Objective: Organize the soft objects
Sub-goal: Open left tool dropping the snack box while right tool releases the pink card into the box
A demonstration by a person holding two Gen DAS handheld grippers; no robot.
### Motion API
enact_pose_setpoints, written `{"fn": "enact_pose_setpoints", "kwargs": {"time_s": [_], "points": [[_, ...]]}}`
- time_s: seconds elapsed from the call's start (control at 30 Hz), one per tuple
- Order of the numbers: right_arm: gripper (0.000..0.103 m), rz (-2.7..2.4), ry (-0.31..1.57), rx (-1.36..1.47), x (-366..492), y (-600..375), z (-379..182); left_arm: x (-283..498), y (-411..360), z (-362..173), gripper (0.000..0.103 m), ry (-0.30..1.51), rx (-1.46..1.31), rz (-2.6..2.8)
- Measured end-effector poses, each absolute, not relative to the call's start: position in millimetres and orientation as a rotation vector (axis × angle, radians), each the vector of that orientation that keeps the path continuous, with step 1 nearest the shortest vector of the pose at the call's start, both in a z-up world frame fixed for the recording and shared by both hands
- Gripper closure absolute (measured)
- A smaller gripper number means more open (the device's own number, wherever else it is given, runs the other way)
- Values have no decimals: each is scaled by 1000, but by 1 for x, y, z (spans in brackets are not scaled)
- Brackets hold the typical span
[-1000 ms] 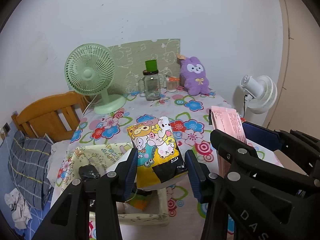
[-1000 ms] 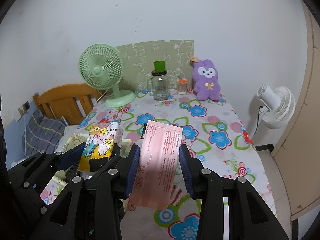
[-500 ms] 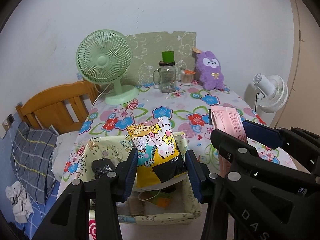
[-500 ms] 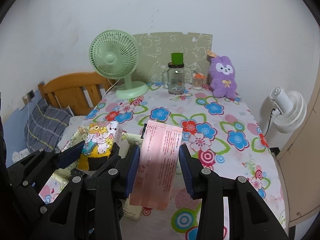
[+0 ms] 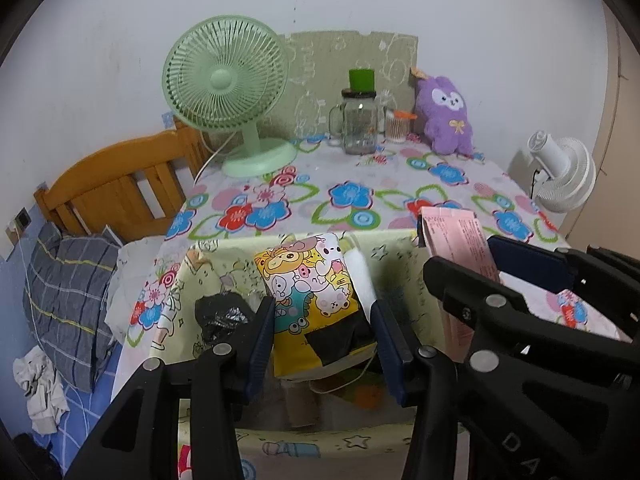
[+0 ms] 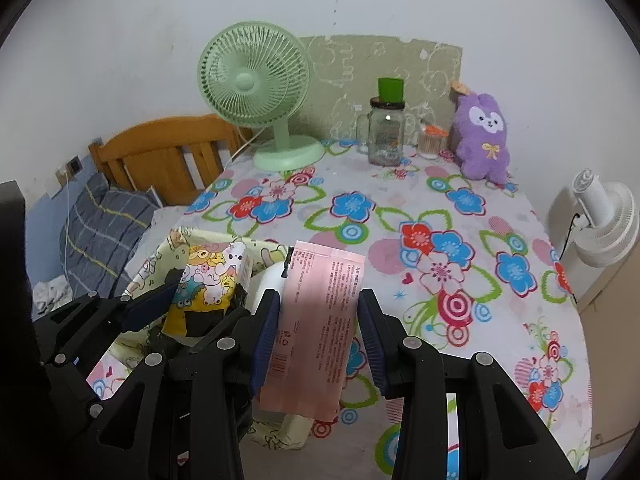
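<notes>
Left gripper (image 5: 323, 332) clamps a cartoon pack (image 5: 310, 292) at lower centre, above the bin (image 5: 400, 256). Right gripper (image 6: 319, 332) clamps a pink pack (image 6: 320, 320), lower centre.

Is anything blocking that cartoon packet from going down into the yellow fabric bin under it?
Nothing visibly bars the way. The yellow cartoon-print packet, clamped in the left tongs, hangs over the open pale-yellow fabric bin. A crumpled black plastic bag lies inside to the left, and small items on the bottom, but space beneath looks free.
</notes>
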State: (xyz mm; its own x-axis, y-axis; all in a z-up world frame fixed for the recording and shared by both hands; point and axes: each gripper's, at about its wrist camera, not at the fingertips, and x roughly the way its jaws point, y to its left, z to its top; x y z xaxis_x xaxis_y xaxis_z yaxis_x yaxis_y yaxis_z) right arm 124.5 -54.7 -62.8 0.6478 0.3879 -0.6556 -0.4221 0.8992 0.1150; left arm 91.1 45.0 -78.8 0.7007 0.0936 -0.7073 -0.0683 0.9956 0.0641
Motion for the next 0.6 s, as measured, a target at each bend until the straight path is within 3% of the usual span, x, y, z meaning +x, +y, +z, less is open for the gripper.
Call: {"fn": "enact_pose_setpoints", "kwargs": {"time_s": [0.4,0.47,0.6], "points": [[60,493,768,-61,137,-33,-76,94,65,-94,50,842,22,102],[60,504,769,-63,137,-29,-76,93,69,-93,47,842,19,105],[60,533,770,-67,138,-22,-76,89,74,-90,30,821,12,118]]}}
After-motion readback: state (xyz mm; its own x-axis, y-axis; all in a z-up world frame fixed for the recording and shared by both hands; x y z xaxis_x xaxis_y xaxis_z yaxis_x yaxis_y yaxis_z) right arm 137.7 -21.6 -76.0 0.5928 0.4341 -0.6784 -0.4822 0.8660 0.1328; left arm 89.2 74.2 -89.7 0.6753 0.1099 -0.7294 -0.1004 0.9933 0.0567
